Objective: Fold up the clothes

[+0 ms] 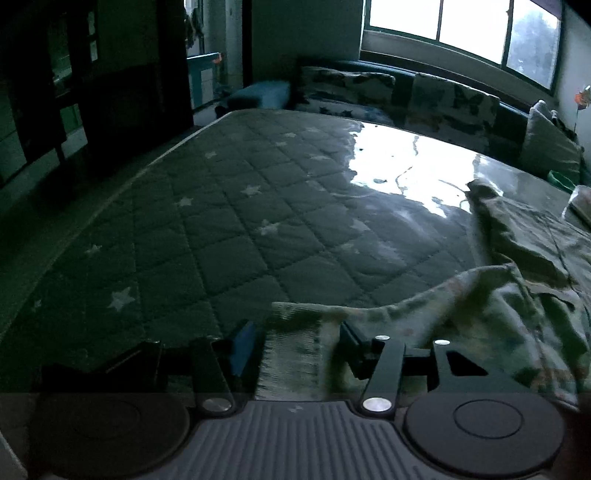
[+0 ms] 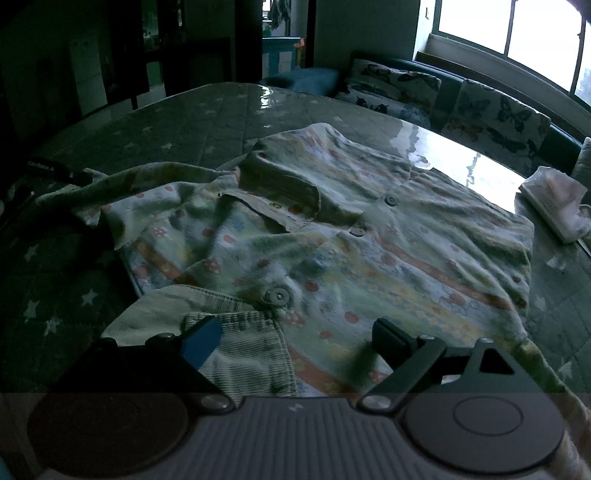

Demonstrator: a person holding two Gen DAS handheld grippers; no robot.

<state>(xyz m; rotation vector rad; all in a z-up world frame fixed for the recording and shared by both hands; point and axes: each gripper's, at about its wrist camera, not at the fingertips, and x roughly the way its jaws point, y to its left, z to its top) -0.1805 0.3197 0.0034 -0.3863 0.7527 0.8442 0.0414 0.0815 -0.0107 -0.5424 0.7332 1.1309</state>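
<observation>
A pale patterned button shirt [image 2: 332, 236] lies spread and rumpled on the star-quilted surface [image 2: 129, 140]. Its left sleeve [image 2: 110, 177] stretches out to the left. In the left wrist view the ribbed sleeve cuff [image 1: 295, 339] lies between the fingers of my left gripper [image 1: 297, 341], and the pads do not visibly press on it. My right gripper [image 2: 295, 339] stands wide open just over the shirt's near hem. Its blue-padded finger [image 2: 203, 343] rests beside a ribbed hem band [image 2: 236, 332], with nothing pinched.
A white tissue pack [image 2: 554, 206] lies at the right edge of the surface. A sofa with butterfly cushions [image 2: 495, 114] runs along the back under a bright window [image 2: 517, 26]. Dark furniture [image 1: 55, 92] stands to the left. The left part of the quilted surface [image 1: 184, 229] is bare.
</observation>
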